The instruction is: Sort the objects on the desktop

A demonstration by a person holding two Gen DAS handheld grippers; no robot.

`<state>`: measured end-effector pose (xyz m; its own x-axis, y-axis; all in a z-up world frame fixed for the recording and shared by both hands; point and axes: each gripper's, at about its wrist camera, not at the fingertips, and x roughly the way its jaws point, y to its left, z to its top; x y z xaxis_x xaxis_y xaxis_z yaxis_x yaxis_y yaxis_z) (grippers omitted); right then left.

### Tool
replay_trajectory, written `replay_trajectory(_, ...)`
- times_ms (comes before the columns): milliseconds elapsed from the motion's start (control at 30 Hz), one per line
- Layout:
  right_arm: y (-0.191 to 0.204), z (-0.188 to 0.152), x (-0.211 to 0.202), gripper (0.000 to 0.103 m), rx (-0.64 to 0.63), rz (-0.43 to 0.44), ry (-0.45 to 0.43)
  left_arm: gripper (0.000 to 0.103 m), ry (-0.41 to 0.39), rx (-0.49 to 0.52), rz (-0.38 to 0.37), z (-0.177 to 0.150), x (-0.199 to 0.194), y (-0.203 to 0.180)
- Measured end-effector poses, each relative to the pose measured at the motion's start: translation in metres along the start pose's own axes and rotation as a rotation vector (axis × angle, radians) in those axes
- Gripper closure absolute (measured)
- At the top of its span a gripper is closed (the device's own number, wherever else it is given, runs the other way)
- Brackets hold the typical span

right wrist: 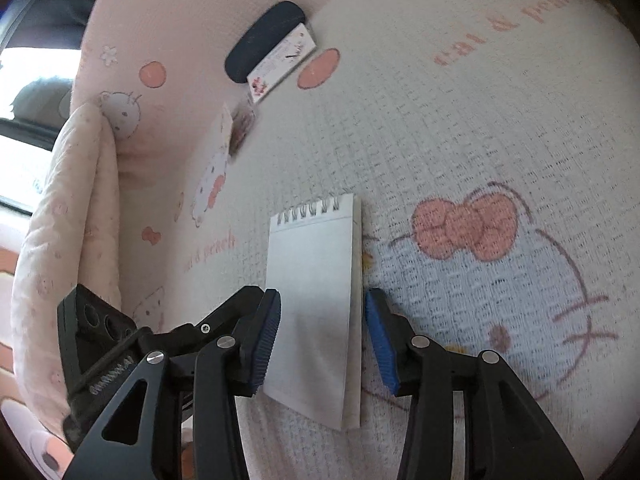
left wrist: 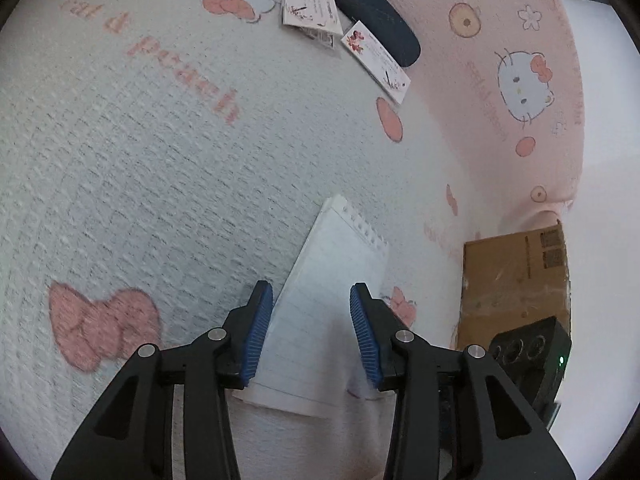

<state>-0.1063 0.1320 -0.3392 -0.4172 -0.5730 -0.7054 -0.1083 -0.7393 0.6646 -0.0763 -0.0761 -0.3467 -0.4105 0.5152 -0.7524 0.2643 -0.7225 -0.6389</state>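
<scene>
A white spiral notepad (left wrist: 324, 300) lies flat on the Hello Kitty cloth (left wrist: 140, 168). My left gripper (left wrist: 311, 296) is open, its blue pads on either side of the pad's near end. In the right wrist view the same notepad (right wrist: 316, 296) lies between the open pads of my right gripper (right wrist: 322, 300). Farther off lie a dark blue glasses case (left wrist: 378, 20) and two small white cards (left wrist: 310, 6) (left wrist: 376, 60). In the right wrist view the case (right wrist: 262, 40) and one card (right wrist: 280, 62) show at the top.
A brown cardboard box (left wrist: 516, 280) stands beyond the cloth's right edge, with the other gripper's black camera body (left wrist: 532, 352) below it. In the right wrist view a folded pink cloth roll (right wrist: 68, 240) lies at the left, with the left gripper's body (right wrist: 100, 344) beside it.
</scene>
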Motion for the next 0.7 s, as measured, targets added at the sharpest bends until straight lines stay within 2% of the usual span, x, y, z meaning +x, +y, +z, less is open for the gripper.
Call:
replay_trajectory(100, 0.005, -0.002, 0.0, 0.071, -0.059, -0.029, -0.008, 0.061, -0.01, 0.042, 0.045, -0.004, 0.001, -0.008)
replay_trajectory(233, -0.001, 0.003, -0.001, 0.082, -0.009, -0.045, 0.018, 0.061, -0.008, 0.053, 0.072, -0.008, 0.001, -0.013)
replay_trajectory(300, -0.005, 0.005, -0.002, 0.083, 0.015, -0.044, 0.027, 0.061, -0.008, 0.041, 0.079, -0.013, 0.001, -0.013)
replay_trajectory(500, 0.0, 0.01, -0.004, 0.084, -0.054, -0.096, 0.029, 0.061, 0.033, 0.058, 0.07, -0.018, 0.004, -0.014)
replay_trajectory(700, -0.008, 0.013, -0.003, 0.085, -0.046, -0.063, 0.055, 0.062, 0.017, 0.144, 0.144, -0.021, 0.008, -0.026)
